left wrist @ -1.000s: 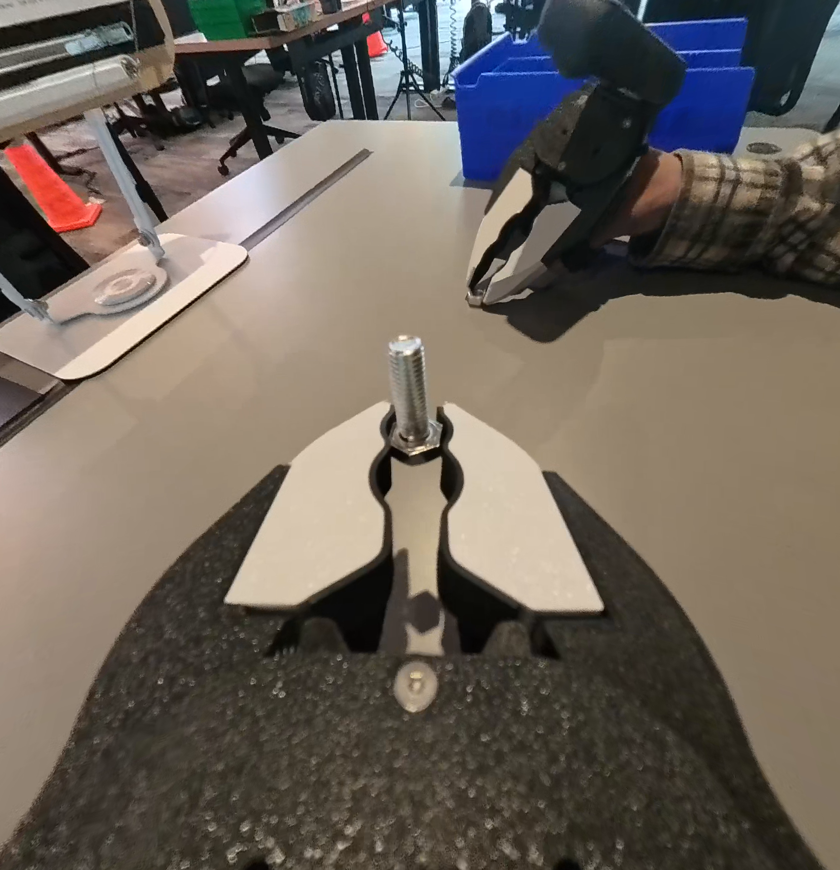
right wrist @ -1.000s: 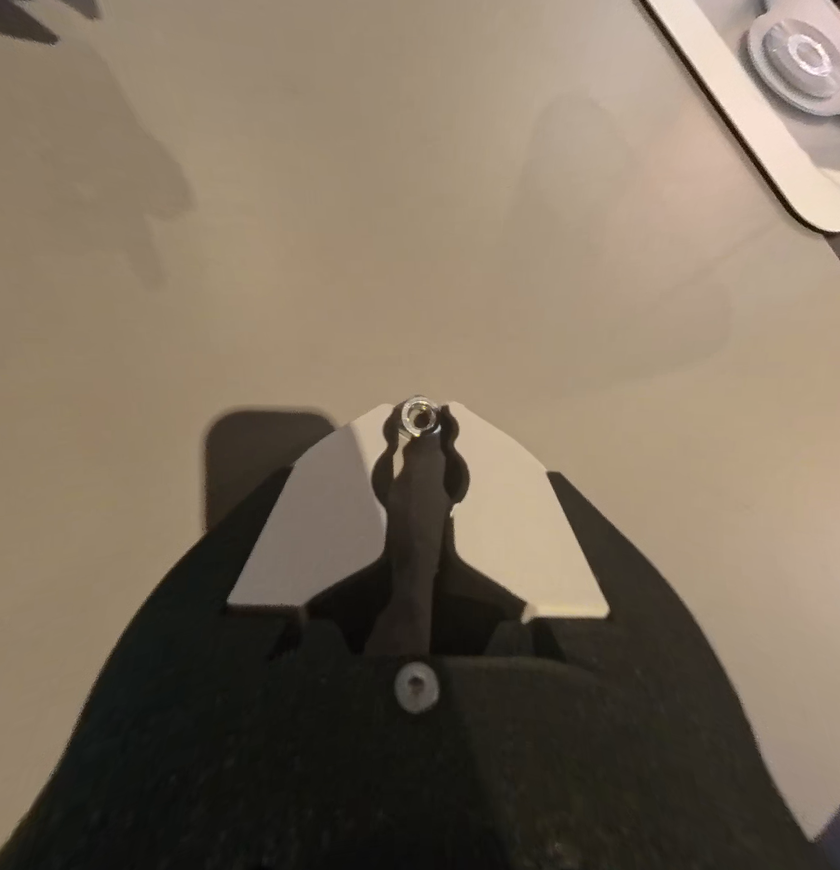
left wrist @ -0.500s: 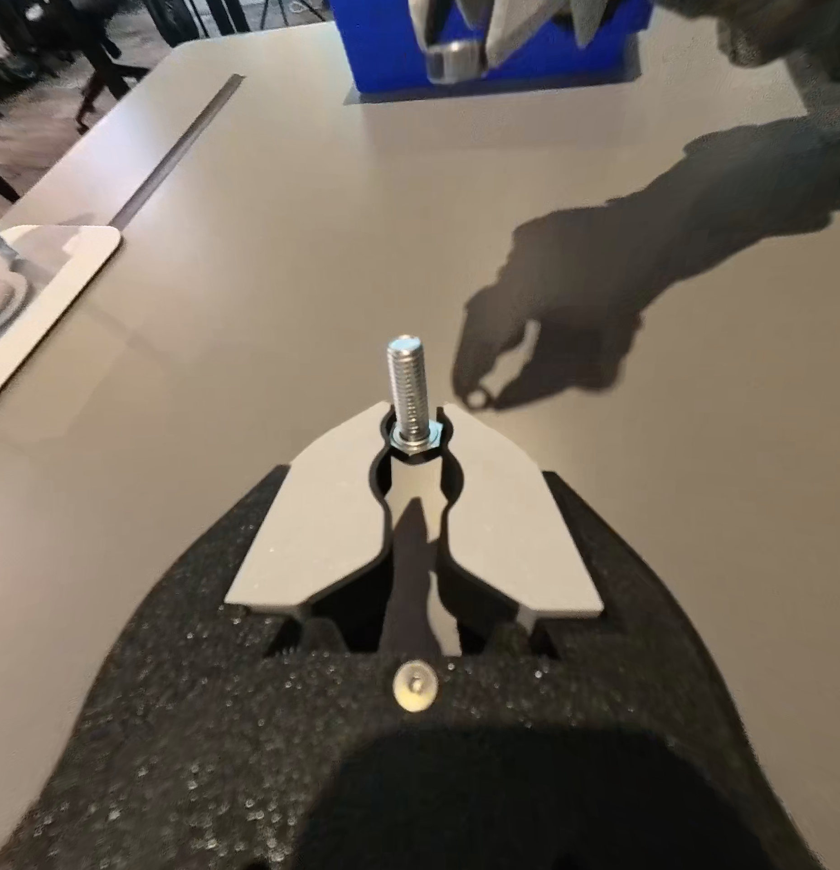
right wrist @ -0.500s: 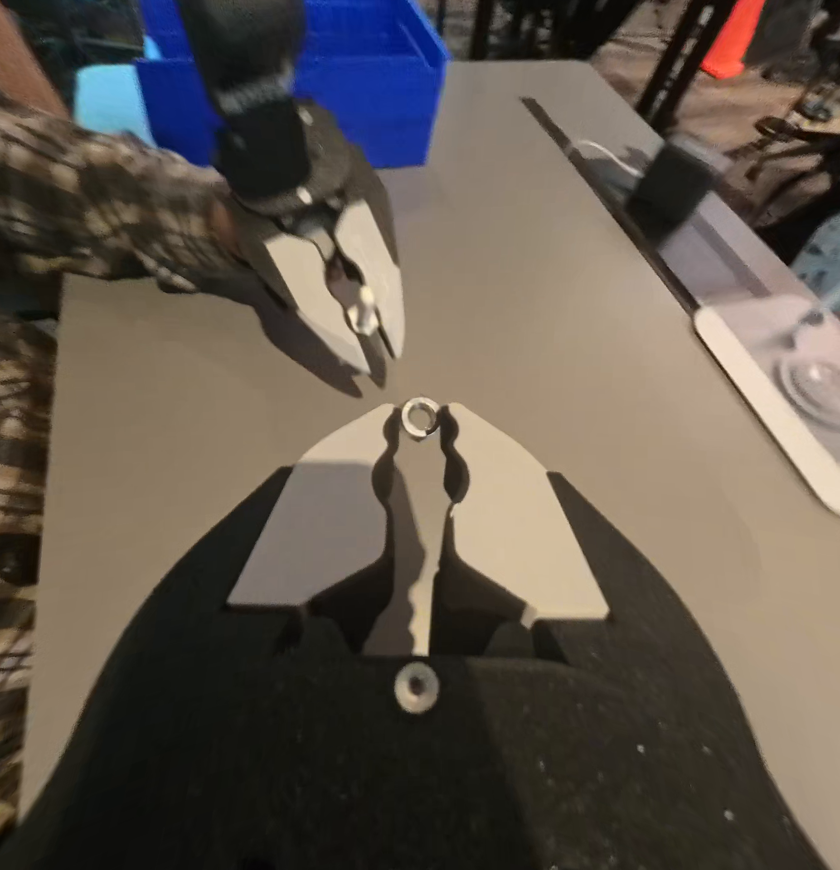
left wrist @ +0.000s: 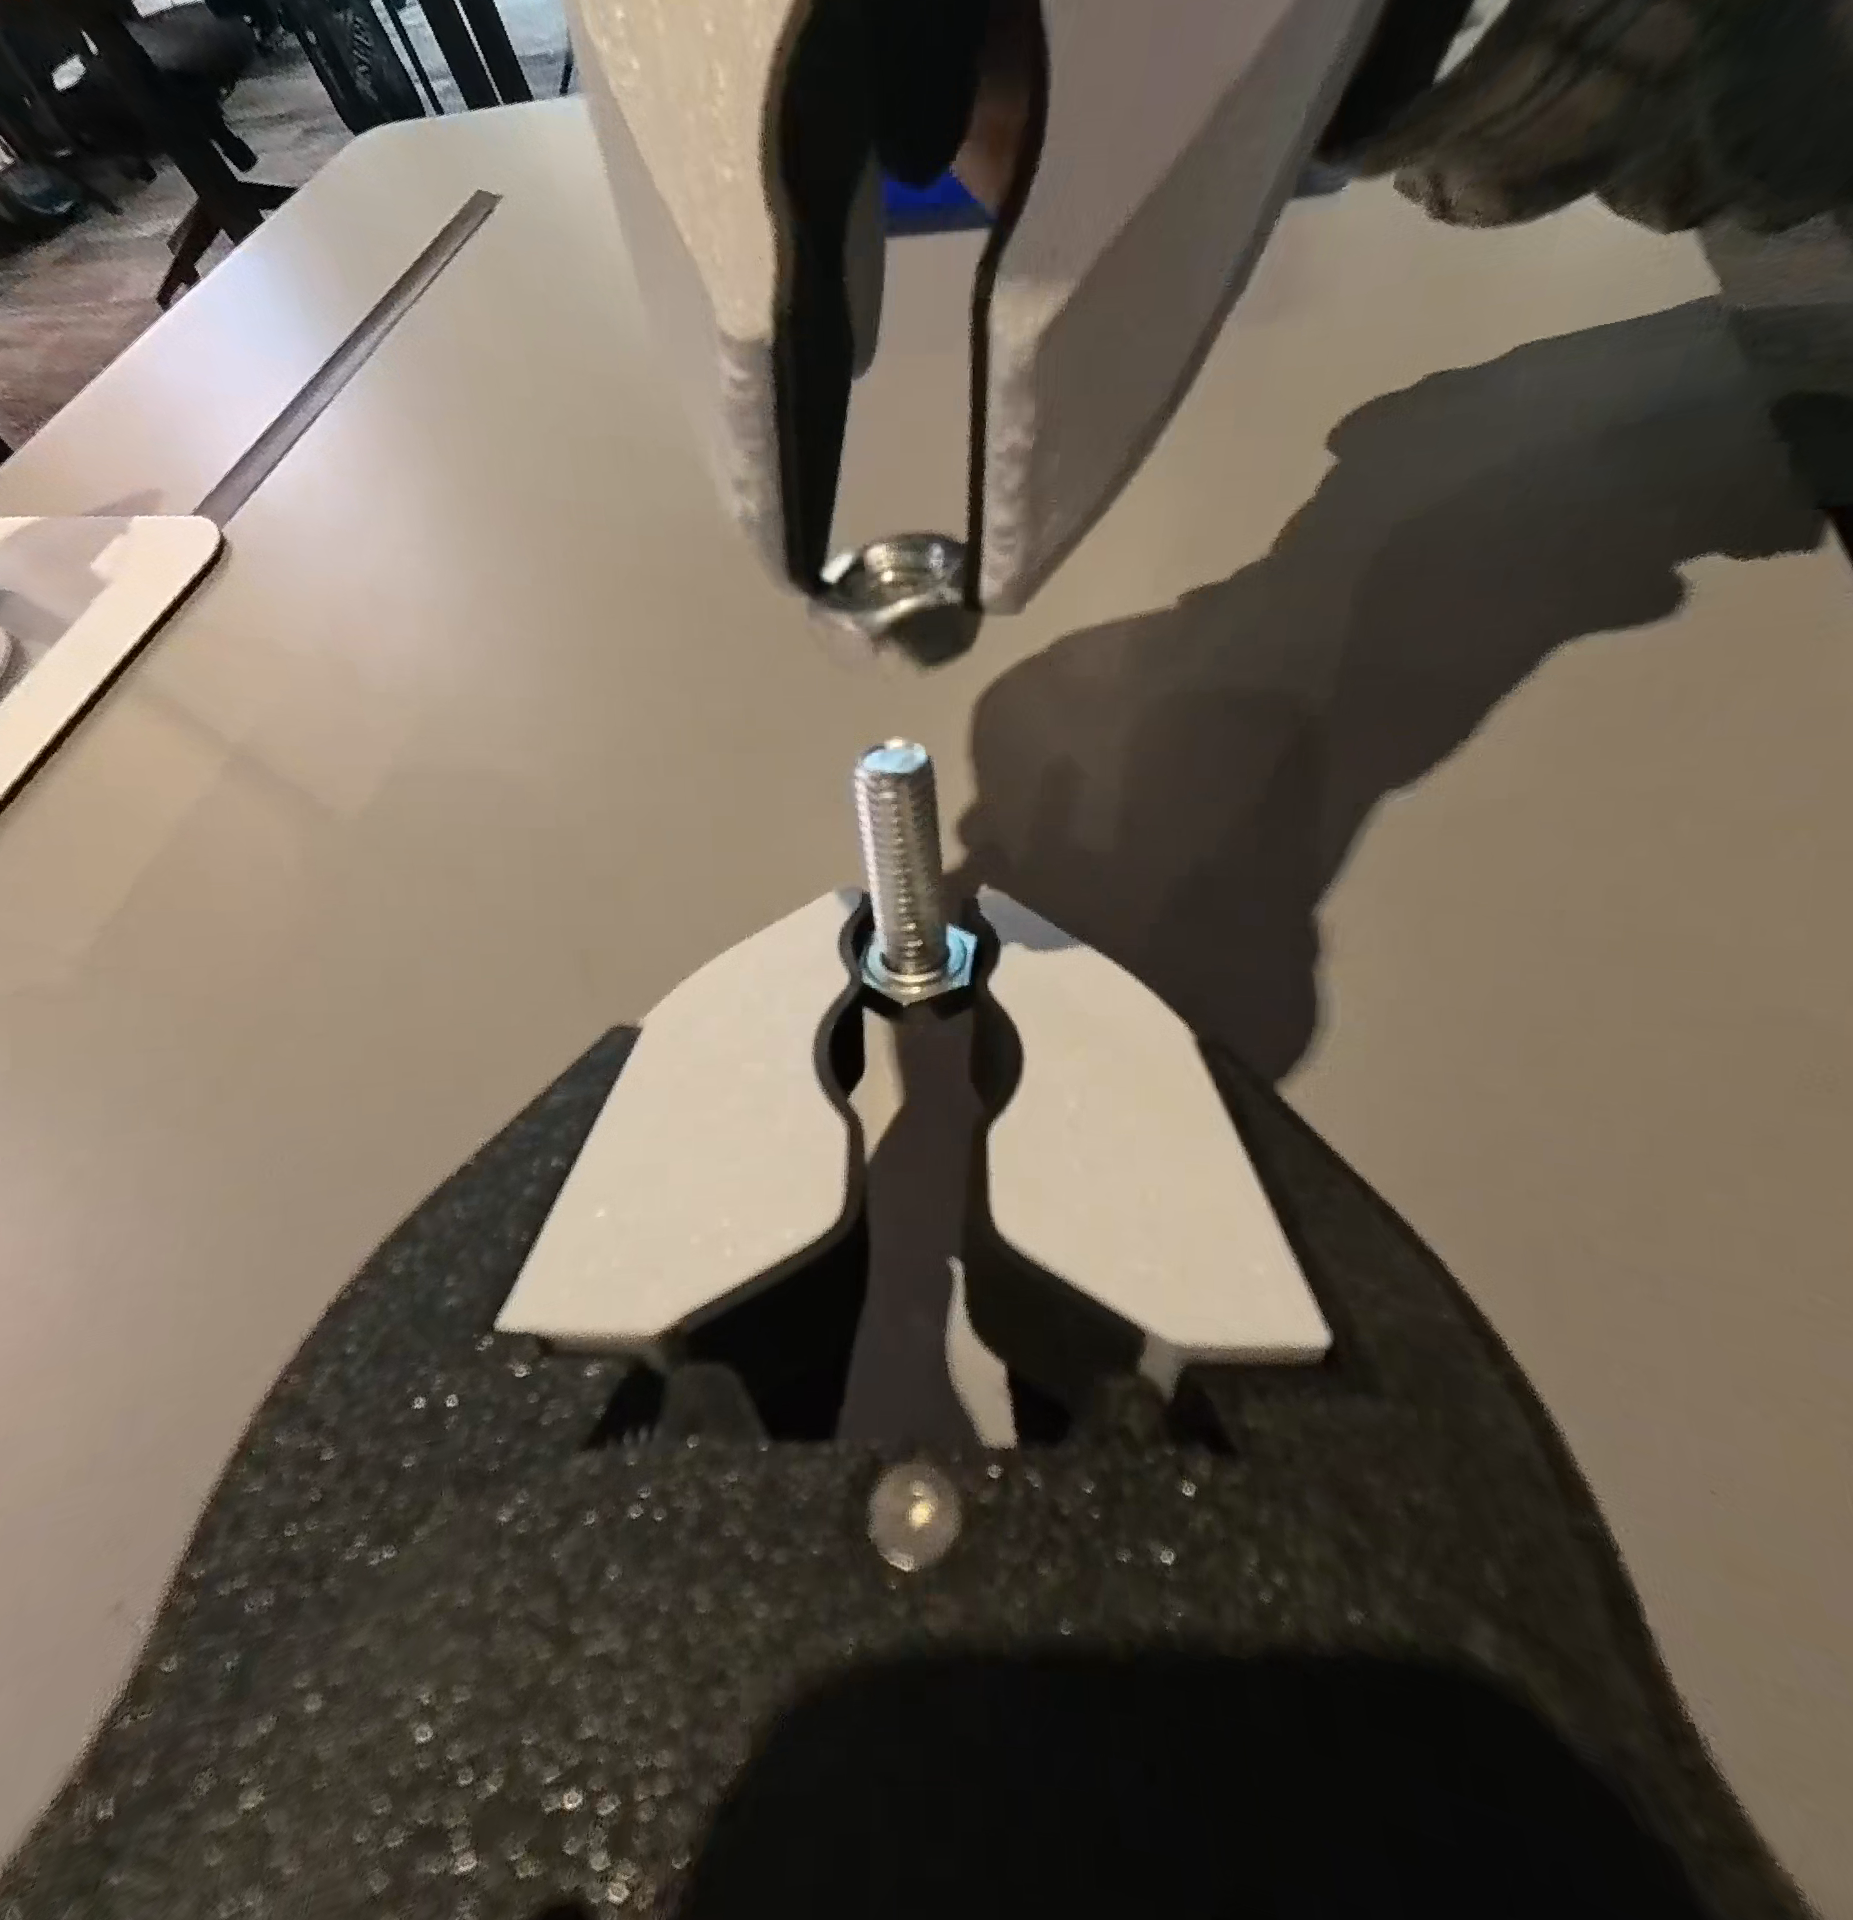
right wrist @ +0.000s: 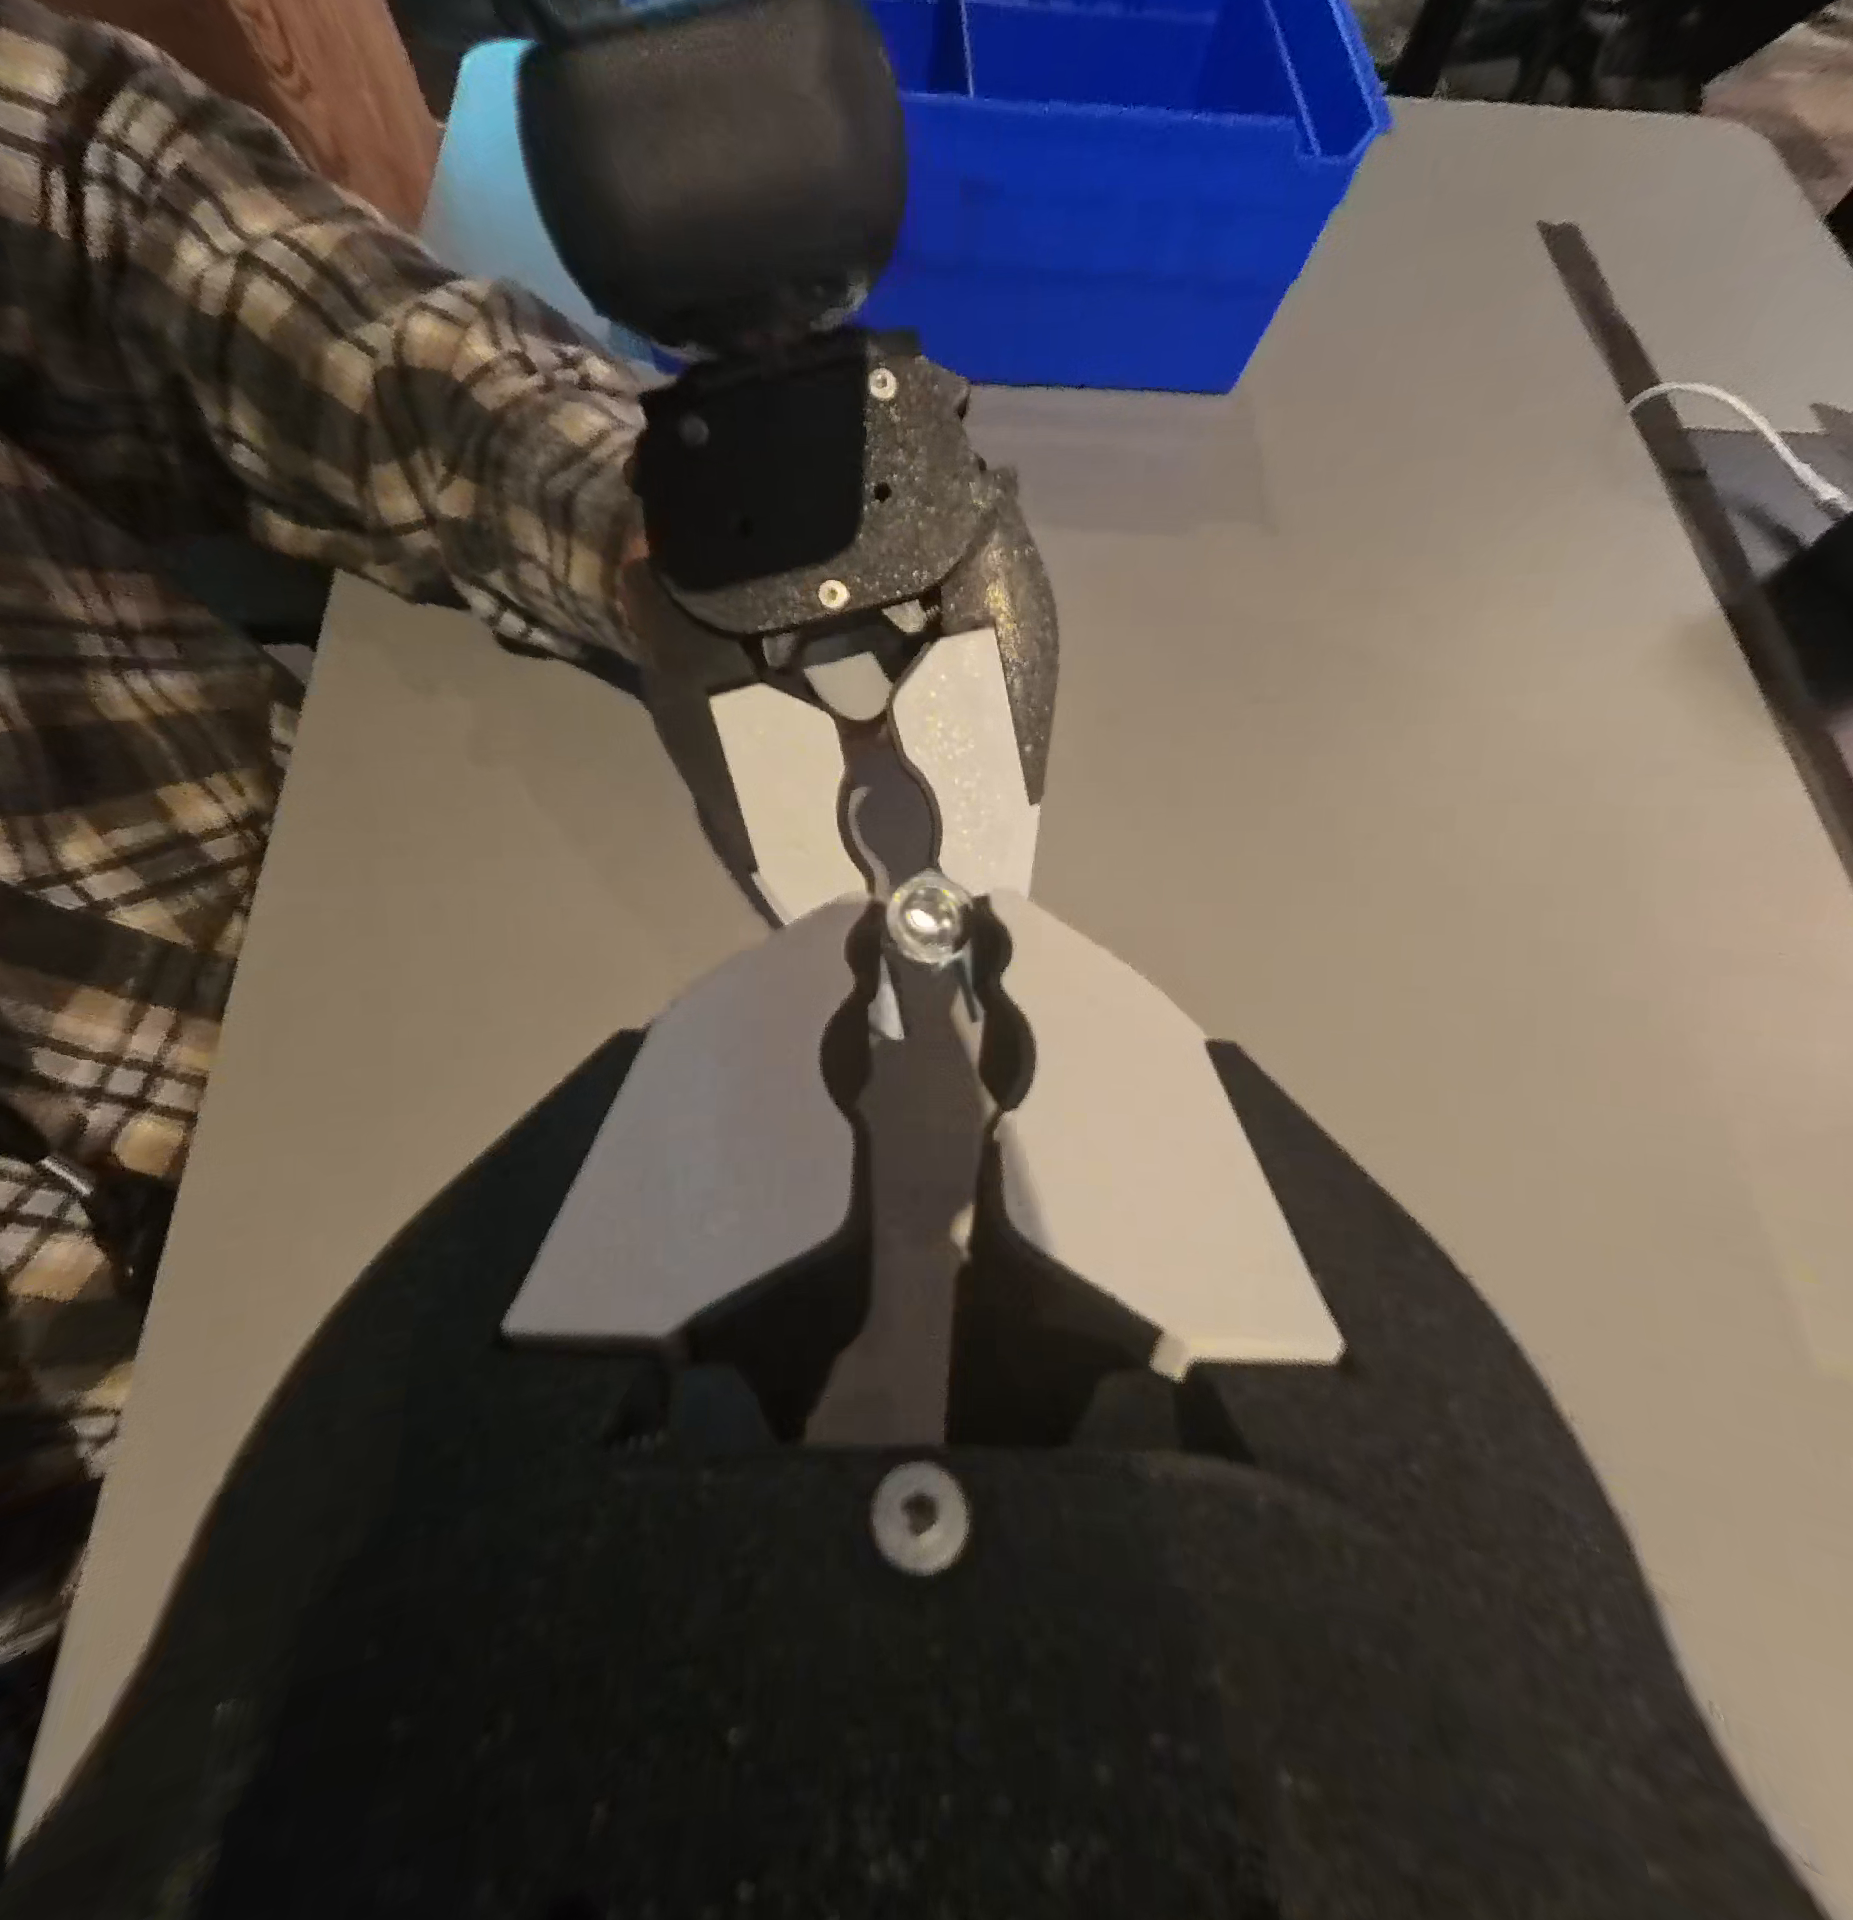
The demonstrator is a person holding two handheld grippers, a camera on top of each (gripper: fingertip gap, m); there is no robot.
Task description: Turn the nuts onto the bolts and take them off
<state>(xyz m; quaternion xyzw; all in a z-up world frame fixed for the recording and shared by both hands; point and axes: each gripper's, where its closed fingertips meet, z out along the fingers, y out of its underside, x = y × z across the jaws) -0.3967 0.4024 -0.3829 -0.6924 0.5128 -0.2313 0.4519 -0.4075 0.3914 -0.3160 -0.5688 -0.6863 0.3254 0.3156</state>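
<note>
My left gripper (left wrist: 914, 971) is shut on the hex head of a silver bolt (left wrist: 898, 852) and holds it upright, thread pointing up. My right gripper (right wrist: 927, 930) is shut on a silver nut (right wrist: 924, 925). In the left wrist view the right gripper (left wrist: 901, 597) comes down from above with the nut (left wrist: 901, 608) a short way above the bolt's tip, apart from it. In the right wrist view the left gripper (right wrist: 901, 883) stands just beyond the nut, and the nut hides the bolt.
A grey table (left wrist: 382, 727) lies under both grippers. A blue bin (right wrist: 1109, 208) stands at its far end. A white flat base plate (left wrist: 80, 623) lies at the left edge. A plaid sleeve (right wrist: 226, 416) reaches in from the left. A dark slot (right wrist: 1680, 468) runs along the table's right side. The tips of one gripper are about 7 centimetres away from the tips of the other.
The right gripper has lifted the nut from the table and brought it over the bolt. The left gripper has kept the bolt upright and tilted a little toward the table.
</note>
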